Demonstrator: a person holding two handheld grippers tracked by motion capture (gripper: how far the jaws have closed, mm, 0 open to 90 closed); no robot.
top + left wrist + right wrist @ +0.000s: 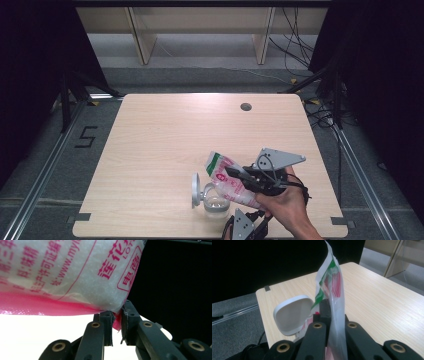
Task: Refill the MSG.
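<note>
A white plastic bag with pink print and a green top band is held tilted over the near right part of the table. My right gripper is shut on the bag near its upper part, with the jaws pressed against the film. From below, my left gripper is shut on the pink sealed bottom edge of the bag, seen close up in the left gripper view. A clear jar stands under the bag, and its white hinged lid is swung open to the left.
A round cable hole sits near the table's far edge. Wooden shelf legs stand beyond the table, and cables lie on the floor at the back right. Metal rails run along both sides.
</note>
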